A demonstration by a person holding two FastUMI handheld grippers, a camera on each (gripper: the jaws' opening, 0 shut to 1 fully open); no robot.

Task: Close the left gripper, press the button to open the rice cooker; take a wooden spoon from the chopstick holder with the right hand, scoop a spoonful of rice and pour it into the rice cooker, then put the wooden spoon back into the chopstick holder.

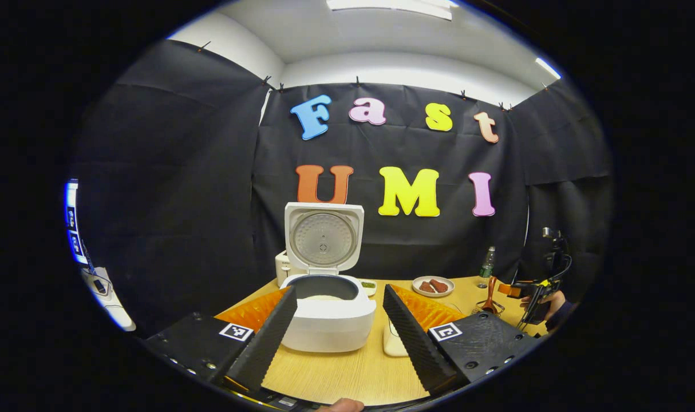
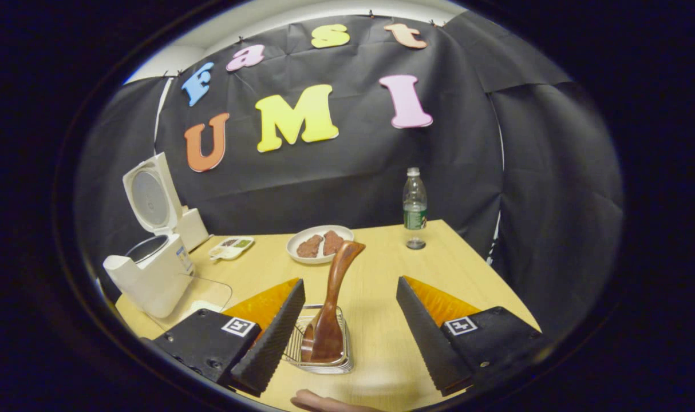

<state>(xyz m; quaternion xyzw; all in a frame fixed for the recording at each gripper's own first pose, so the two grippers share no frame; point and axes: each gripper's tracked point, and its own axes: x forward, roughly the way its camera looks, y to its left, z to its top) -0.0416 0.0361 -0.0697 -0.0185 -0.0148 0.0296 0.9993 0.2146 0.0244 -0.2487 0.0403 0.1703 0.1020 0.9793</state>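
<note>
wooden spoon (image 2: 330,303) | upright in chopstick holder (image 2: 322,359) | between open right hand-held gripper (image 2: 350,335) fingers

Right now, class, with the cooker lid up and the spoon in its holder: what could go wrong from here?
1. The right gripper is open and the spoon leans between its fingers, untouched; a poor grip on the slanted handle might tip the wire holder.
2. The cooker sits across the table from the holder, so rice may spill on the way.
3. The raised lid could be bumped.
</note>
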